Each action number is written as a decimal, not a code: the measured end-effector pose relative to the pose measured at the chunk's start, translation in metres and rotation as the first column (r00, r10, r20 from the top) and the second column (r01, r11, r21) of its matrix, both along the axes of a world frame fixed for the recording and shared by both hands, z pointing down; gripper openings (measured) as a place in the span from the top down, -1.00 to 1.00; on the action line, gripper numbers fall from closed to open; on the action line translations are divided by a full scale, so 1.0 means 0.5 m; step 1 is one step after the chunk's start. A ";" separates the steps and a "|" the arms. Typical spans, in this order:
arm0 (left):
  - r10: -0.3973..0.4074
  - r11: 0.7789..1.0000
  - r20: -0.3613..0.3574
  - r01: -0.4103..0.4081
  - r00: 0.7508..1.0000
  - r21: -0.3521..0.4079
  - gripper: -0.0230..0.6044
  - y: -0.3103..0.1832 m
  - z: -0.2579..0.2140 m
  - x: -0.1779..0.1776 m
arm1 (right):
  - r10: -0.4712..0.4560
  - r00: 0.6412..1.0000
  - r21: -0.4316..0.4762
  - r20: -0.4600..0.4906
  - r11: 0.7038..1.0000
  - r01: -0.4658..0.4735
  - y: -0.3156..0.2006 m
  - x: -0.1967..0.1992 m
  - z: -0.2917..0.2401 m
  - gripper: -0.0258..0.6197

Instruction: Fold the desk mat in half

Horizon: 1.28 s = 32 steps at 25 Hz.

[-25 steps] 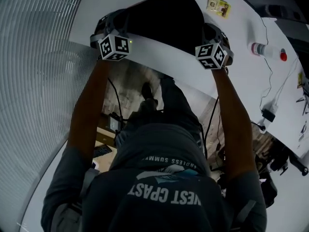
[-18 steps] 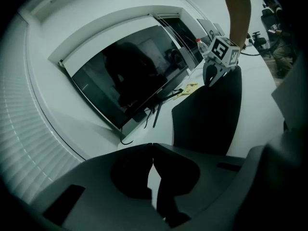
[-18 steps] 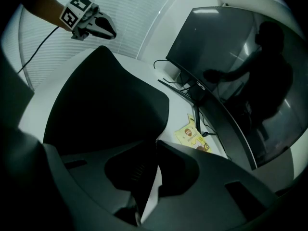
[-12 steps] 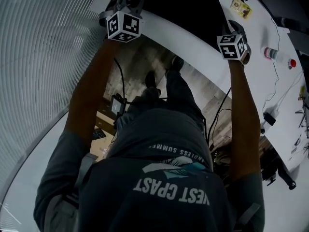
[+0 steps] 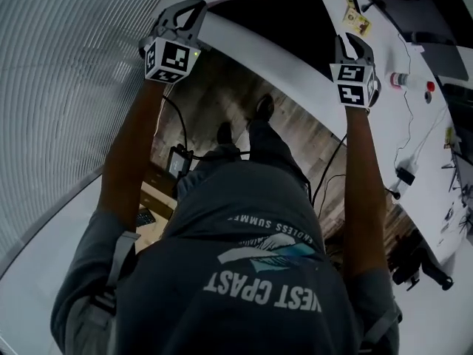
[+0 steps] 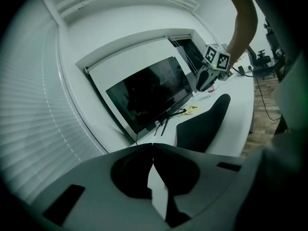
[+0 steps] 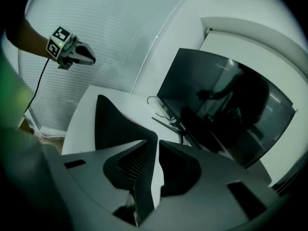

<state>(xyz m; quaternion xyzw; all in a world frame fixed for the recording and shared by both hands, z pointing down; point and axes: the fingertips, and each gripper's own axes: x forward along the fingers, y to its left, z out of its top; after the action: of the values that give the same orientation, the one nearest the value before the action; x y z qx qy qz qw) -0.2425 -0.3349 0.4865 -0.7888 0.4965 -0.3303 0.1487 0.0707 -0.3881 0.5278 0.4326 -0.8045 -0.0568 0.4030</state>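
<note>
A black desk mat (image 5: 273, 24) lies on the white desk (image 5: 259, 54) in front of a monitor, with a thin pink line along its far edge. My left gripper (image 5: 196, 7) hangs by the mat's left end, jaws shut, tips touching, nothing between them (image 6: 153, 145). My right gripper (image 5: 350, 40) is at the mat's right end. Its jaws (image 7: 158, 141) stand a narrow gap apart, with only white desk showing through. In each gripper view the mat (image 6: 202, 129) (image 7: 113, 124) runs as a dark strip toward the other gripper (image 6: 201, 86) (image 7: 94, 60), which is raised above the desk.
A dark monitor (image 6: 149, 95) stands behind the mat, with cables at its foot. A yellow card (image 5: 358, 24) lies past the mat's right end. A bottle with a red cap (image 5: 405, 80) and cables (image 5: 410, 139) lie further right. Blinds (image 5: 59, 87) fill the left side.
Both grippers have moved apart, from the mat's near corners out to its ends. The right jaws have parted slightly. The head view has tilted, so more floor shows.
</note>
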 end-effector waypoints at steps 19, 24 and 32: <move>0.022 1.000 -0.217 -0.020 0.976 0.013 0.88 0.197 -0.217 -0.084 | -0.068 0.945 0.180 0.320 0.984 0.010 0.204 -0.081 -0.406 0.79; 0.066 0.997 -0.354 -0.051 0.933 0.050 0.88 0.238 -0.309 -0.075 | -0.080 0.928 0.185 0.365 0.983 0.012 0.257 -0.081 -0.464 0.82; 0.172 0.985 -0.504 -0.148 0.847 0.088 0.88 0.302 -0.417 -0.030 | -0.129 0.885 0.167 0.448 0.984 0.059 0.349 -0.099 -0.540 0.84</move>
<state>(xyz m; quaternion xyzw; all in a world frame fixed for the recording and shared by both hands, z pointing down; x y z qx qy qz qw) -0.2574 -0.1837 0.2781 -0.8829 0.4582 -0.0851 0.0573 0.0213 -0.2138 0.2576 0.4231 -0.8902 -0.0328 0.1660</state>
